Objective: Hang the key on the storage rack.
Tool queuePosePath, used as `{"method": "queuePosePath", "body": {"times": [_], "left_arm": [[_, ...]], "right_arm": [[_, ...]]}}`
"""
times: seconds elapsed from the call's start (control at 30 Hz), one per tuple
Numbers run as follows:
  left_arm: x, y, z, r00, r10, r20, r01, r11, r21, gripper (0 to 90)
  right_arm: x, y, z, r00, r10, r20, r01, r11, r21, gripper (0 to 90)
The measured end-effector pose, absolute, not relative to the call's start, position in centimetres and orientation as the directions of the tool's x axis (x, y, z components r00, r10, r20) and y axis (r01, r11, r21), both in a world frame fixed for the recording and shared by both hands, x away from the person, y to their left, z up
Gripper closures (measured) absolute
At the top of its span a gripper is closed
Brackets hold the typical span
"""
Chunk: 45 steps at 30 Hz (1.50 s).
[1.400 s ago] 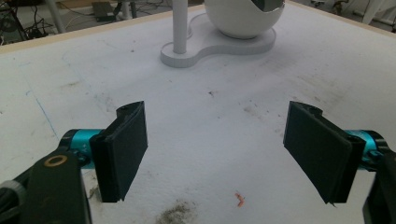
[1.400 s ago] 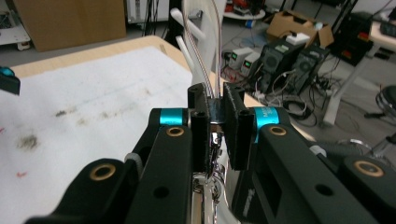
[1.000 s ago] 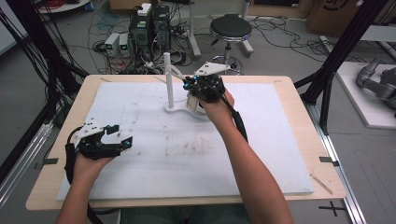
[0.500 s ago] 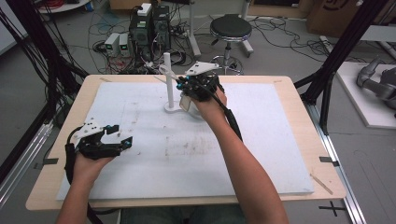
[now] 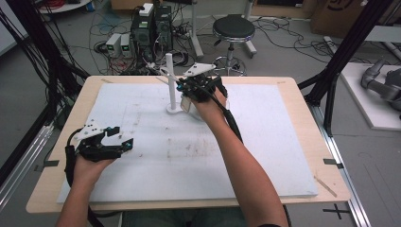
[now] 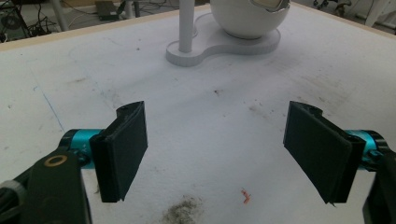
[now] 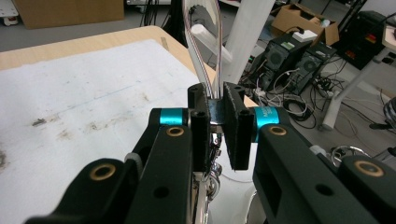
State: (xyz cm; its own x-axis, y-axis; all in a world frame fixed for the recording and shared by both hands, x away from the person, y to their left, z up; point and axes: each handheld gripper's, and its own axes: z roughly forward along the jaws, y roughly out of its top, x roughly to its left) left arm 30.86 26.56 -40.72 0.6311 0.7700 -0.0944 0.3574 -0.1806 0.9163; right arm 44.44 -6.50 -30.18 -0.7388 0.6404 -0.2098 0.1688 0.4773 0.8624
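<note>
— What is held in the right hand-held gripper [image 7: 215,133]?
— A thin metal handle [image 7: 212,56] with a looped end is clamped between its closed jaws — it could be a whisk or spoon, though which cannot be told. In the high view this right hand-held gripper [image 5: 189,90] is seen in the upper middle of the frame, just beside the white stand [image 5: 171,85], whose post rises from a flat base.

— And the left hand-held gripper [image 6: 215,154]?
— Its jaws are spread wide, and nothing is held between them — only stained white tabletop [image 6: 210,121] is seen there. It is placed at the lower left of the high view [image 5: 118,144], well apart from the stand.

— What is seen at the top of the left gripper view?
— The stand's base [image 6: 205,49], with a white bowl [image 6: 247,18] resting on it.
</note>
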Motion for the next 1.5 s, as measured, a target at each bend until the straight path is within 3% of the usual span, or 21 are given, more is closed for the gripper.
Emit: {"method": "queuePosePath", "body": {"times": [1.37,1.43,1.5], "left_arm": [[30.9,26.7,-40.8,0.63,0.77,-0.101,0.362,-0.176,0.915,21.8],[30.9,26.7,-40.8,0.63,0.77,-0.1,0.362,-0.177,0.915,21.8],[30.9,26.7,-40.8,0.63,0.77,-0.1,0.362,-0.177,0.915,21.8]], "right_arm": [[45.6,-5.9,-32.6,-0.732,0.644,-0.221,0.246,0.552,0.797,82.4],[45.6,-5.9,-32.7,-0.732,0.643,-0.225,0.245,0.557,0.794,79.9],[45.5,-5.7,-32.7,-0.718,0.655,-0.236,0.242,0.552,0.798,66.7]]}}
